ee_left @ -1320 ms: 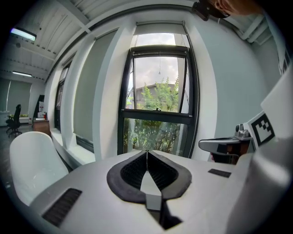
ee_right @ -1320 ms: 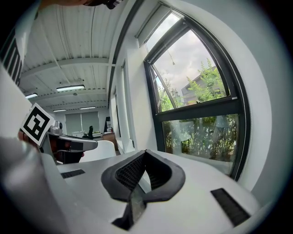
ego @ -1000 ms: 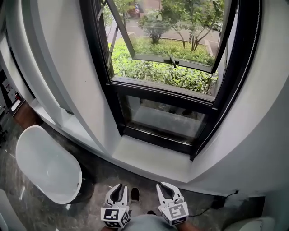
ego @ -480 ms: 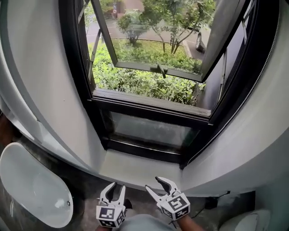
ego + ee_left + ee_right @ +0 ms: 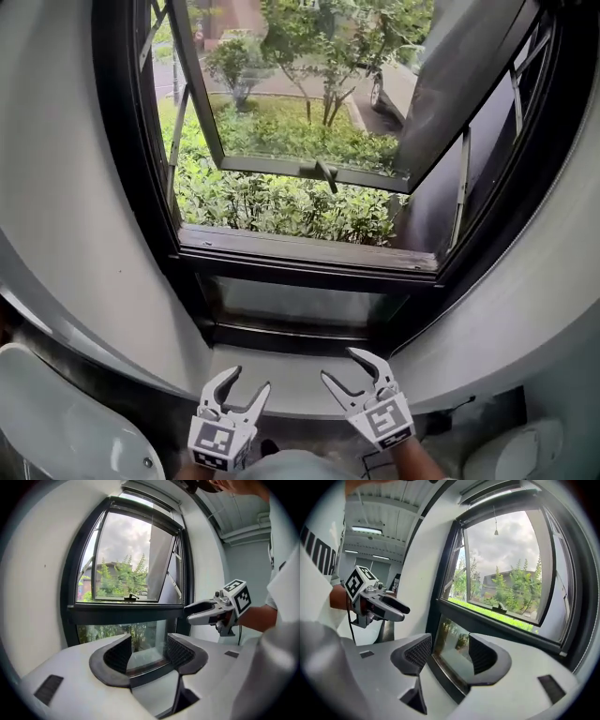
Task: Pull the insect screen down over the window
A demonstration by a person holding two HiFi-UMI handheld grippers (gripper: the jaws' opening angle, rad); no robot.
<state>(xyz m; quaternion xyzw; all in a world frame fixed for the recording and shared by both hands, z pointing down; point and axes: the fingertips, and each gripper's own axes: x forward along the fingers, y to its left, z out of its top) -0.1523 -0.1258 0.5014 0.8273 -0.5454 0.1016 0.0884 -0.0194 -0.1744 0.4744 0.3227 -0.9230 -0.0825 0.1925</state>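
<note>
A black-framed window (image 5: 300, 253) fills the head view, its upper sash (image 5: 309, 103) swung outward with a handle (image 5: 323, 172) on its lower rail. A thin pull cord (image 5: 496, 527) hangs from the top of the frame in the right gripper view. No screen covers the opening. My left gripper (image 5: 248, 381) and right gripper (image 5: 341, 365) are held side by side low in front of the white sill (image 5: 291, 370), pointing at the lower glass pane (image 5: 300, 302). Their jaws have just been opening; both stand open with nothing between them. The left gripper view also catches the right gripper (image 5: 213, 612).
A white tub (image 5: 56, 422) sits at the lower left on the dark floor. White curved walls (image 5: 56, 234) flank the window. A cable (image 5: 450, 412) and a white fixture (image 5: 511, 455) lie at the lower right. Hedges (image 5: 281, 202) grow outside.
Both grippers went from shut to open and rose forward toward the sill. The head view tilted up, so more of the window shows and the tub has slid out to the lower left.
</note>
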